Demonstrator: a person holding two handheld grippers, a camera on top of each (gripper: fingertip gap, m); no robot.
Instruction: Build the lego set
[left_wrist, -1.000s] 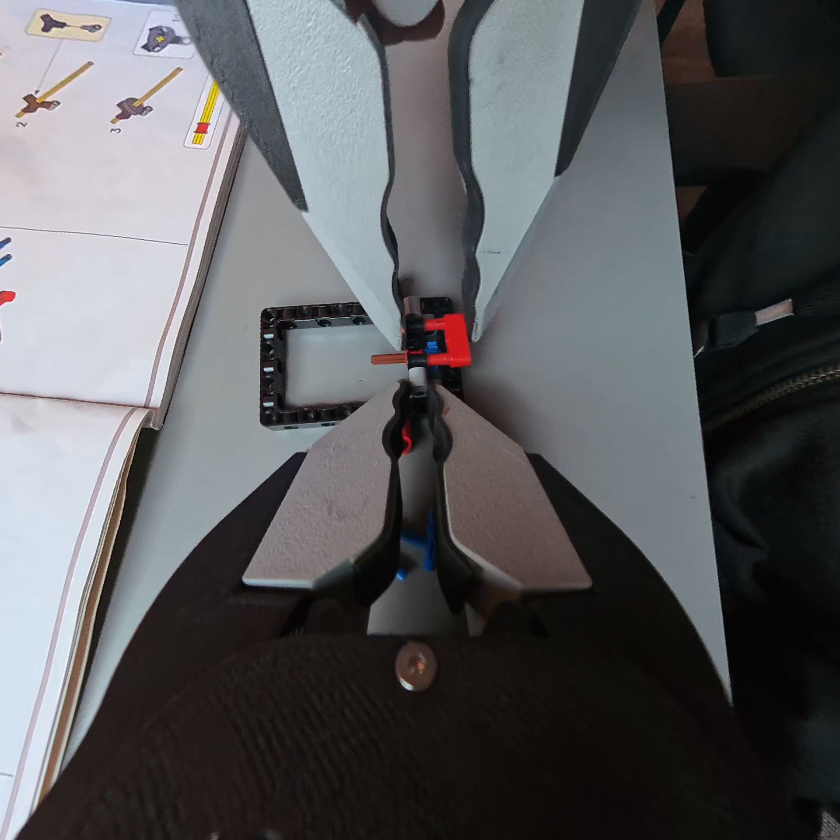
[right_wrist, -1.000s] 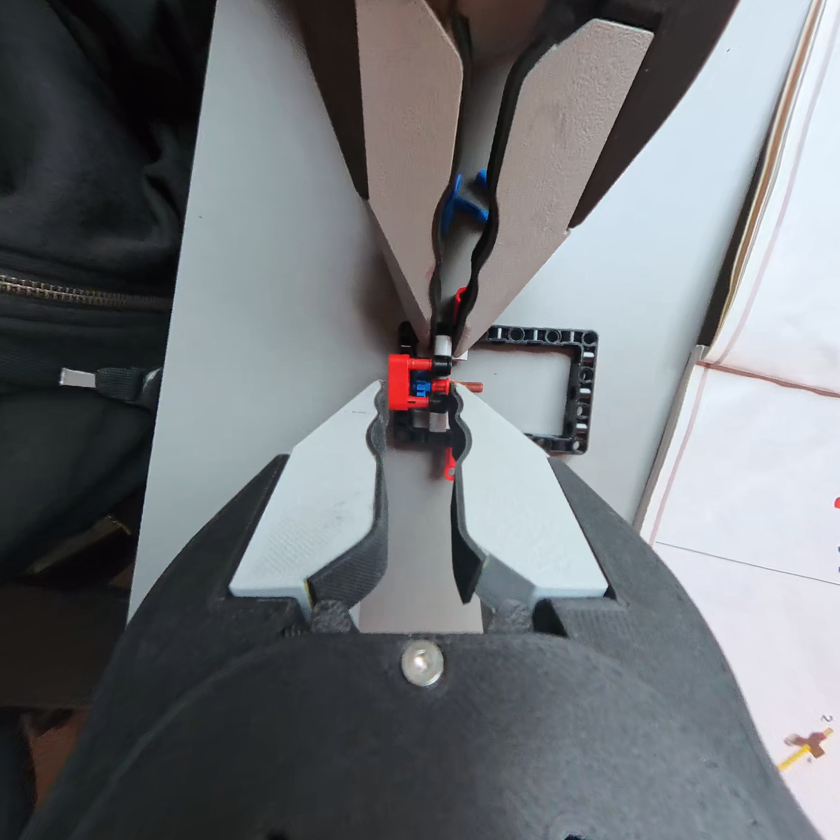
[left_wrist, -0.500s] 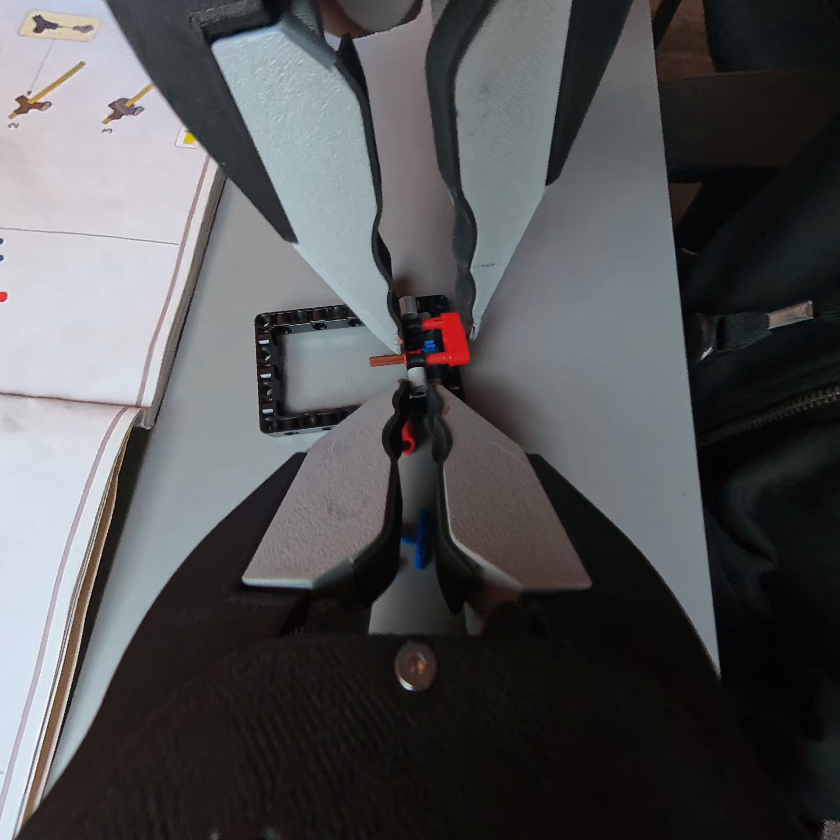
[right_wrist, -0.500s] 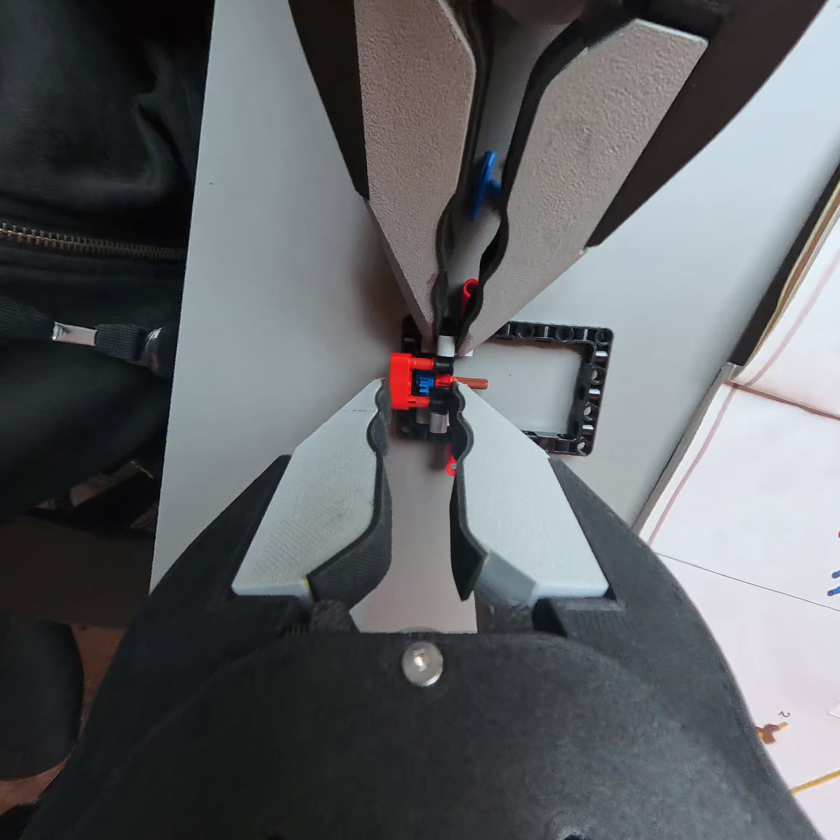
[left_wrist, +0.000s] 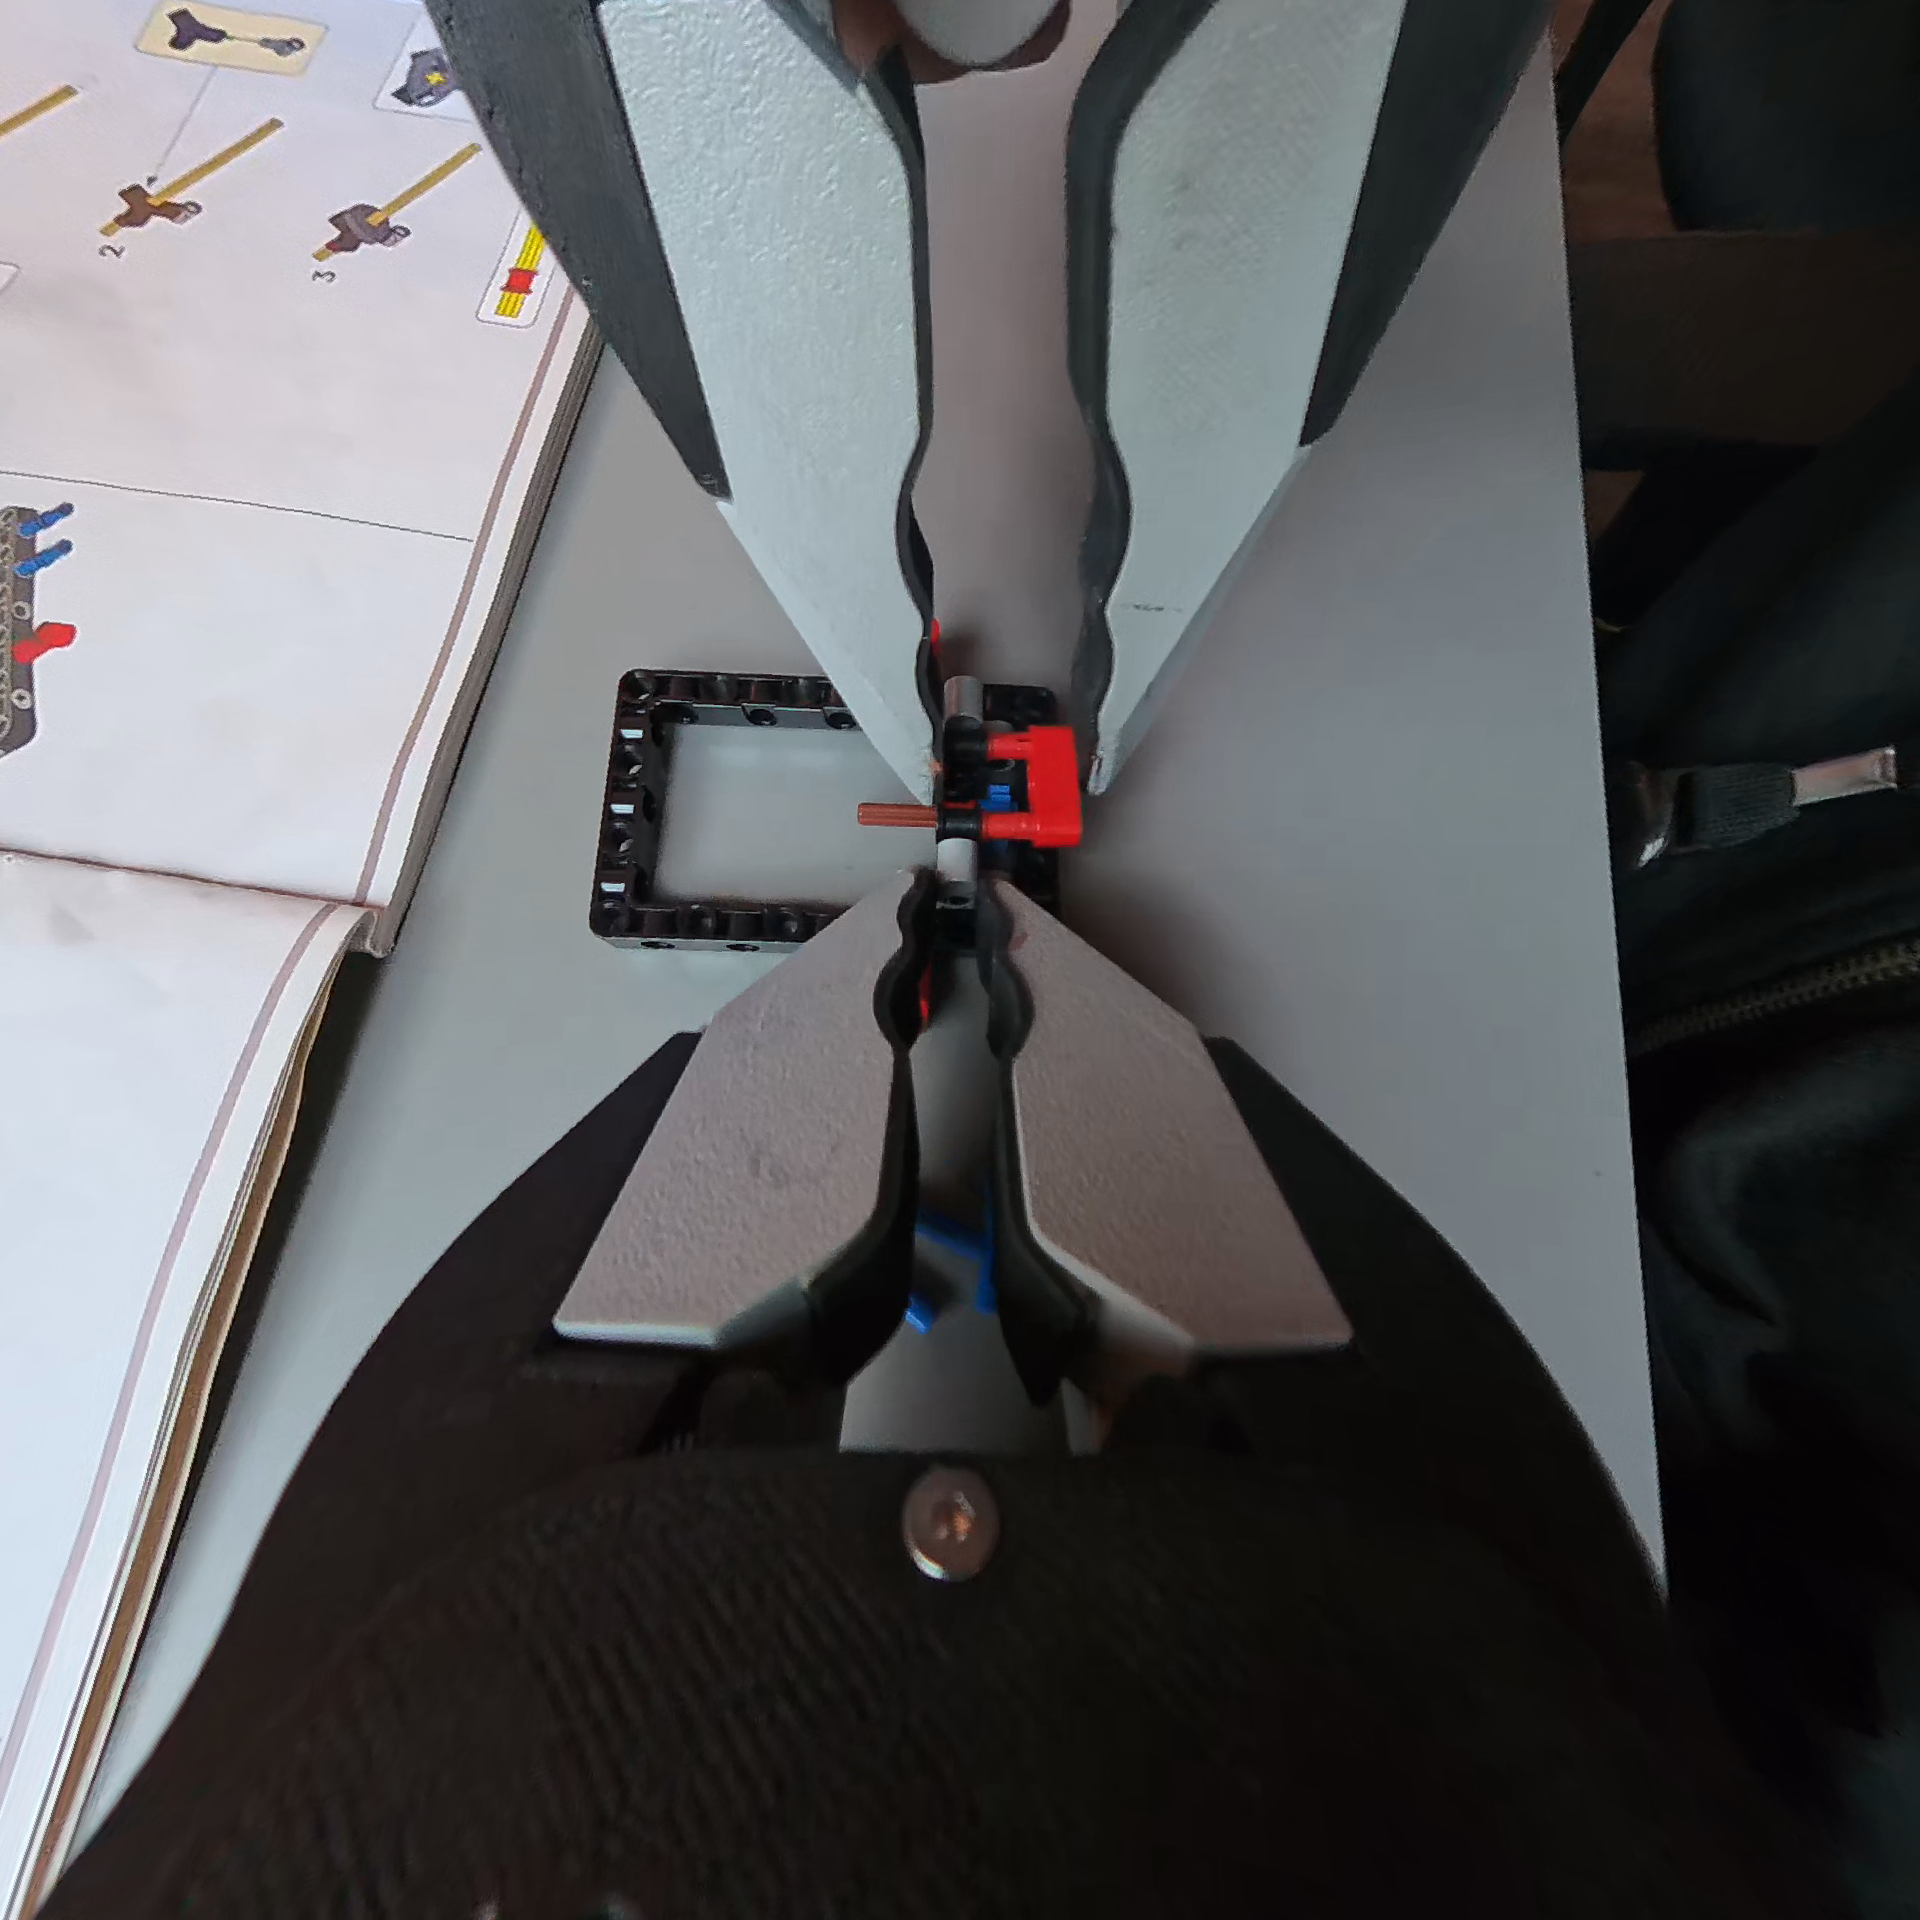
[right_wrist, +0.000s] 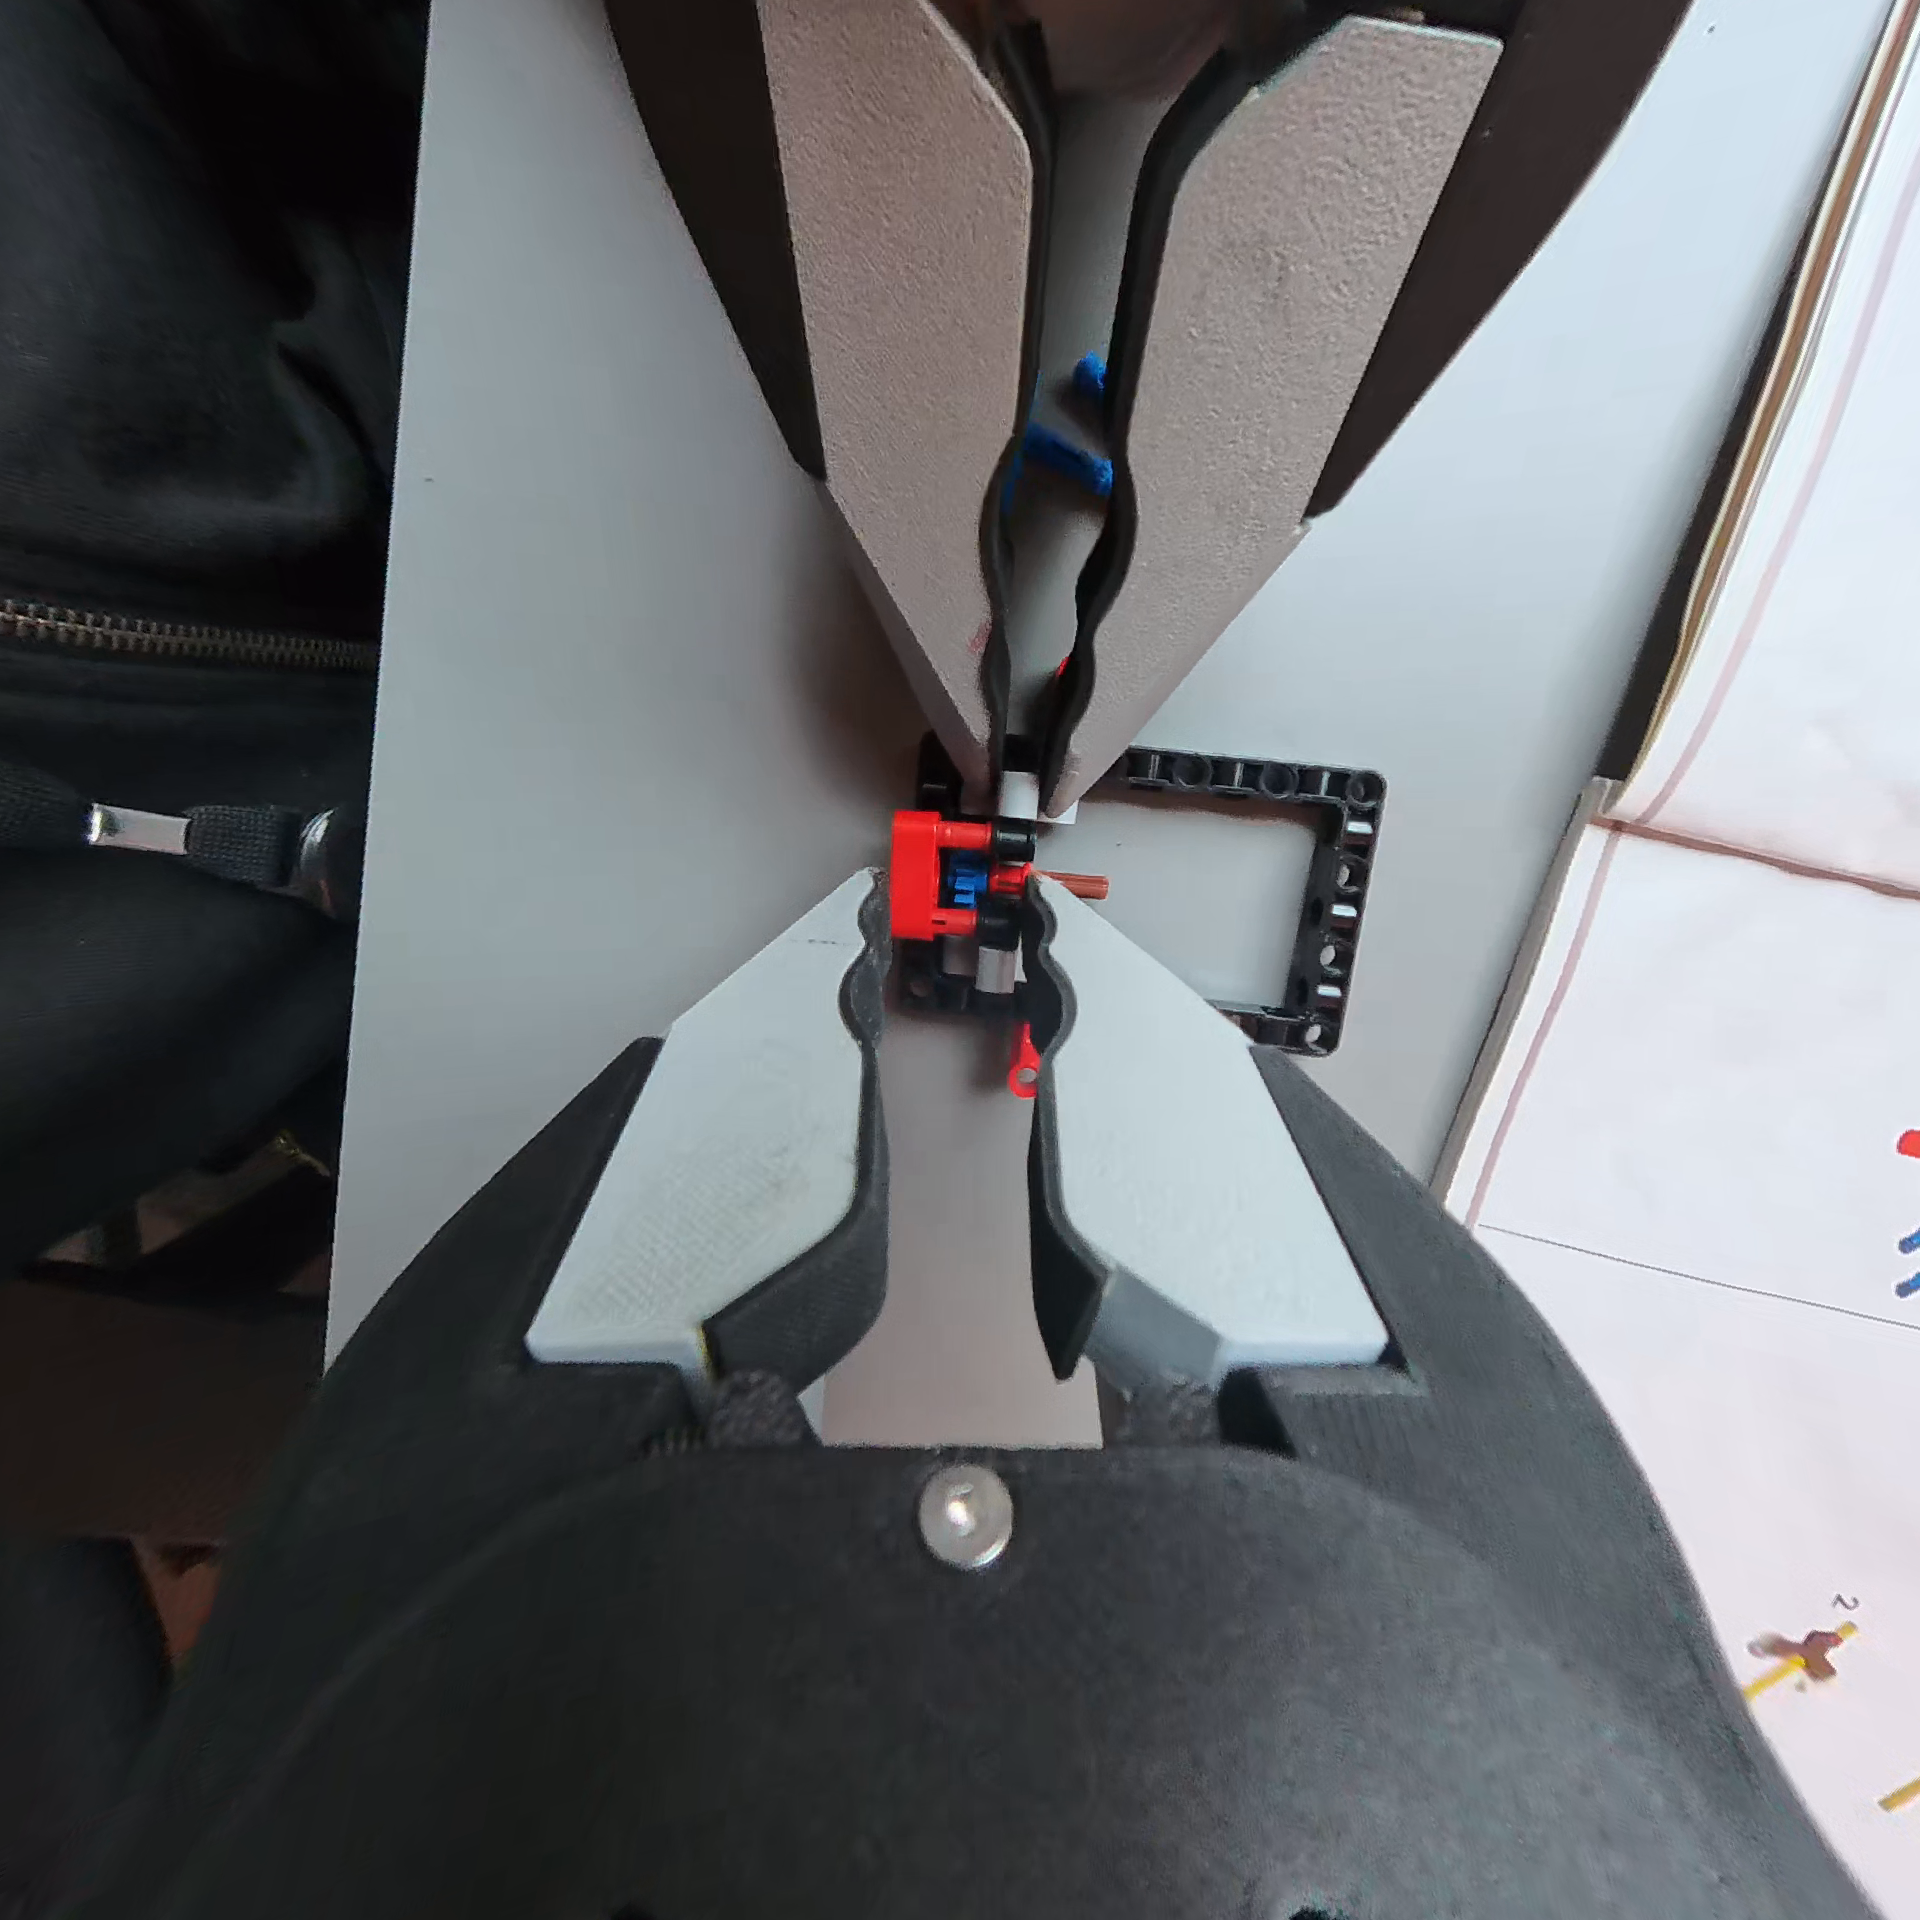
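A small assembly, a red piece (left_wrist: 1039, 795) with a blue gear, a grey sleeve and a brown axle (left_wrist: 891, 816), is held between both grippers over the end of a black rectangular frame (left_wrist: 634, 810). My left gripper (left_wrist: 951, 902) is shut on the assembly's grey end. My right gripper (right_wrist: 956, 896) is shut across the red piece (right_wrist: 920, 873), facing the left one tip to tip. In the right wrist view the frame (right_wrist: 1340, 904) lies to the right. I cannot tell whether the assembly touches the frame.
Blue pins (left_wrist: 951, 1262) lie on the grey table (left_wrist: 1299, 935) under my left gripper. A small red piece (right_wrist: 1023, 1060) lies under my right gripper. An open instruction booklet (left_wrist: 260, 582) covers one side. A person's black jacket (left_wrist: 1766, 1039) lies past the table's other edge.
Both grippers keep their hold on the assembly. The pair swayed slightly over the table and came back to nearly the same place. The frame has not moved.
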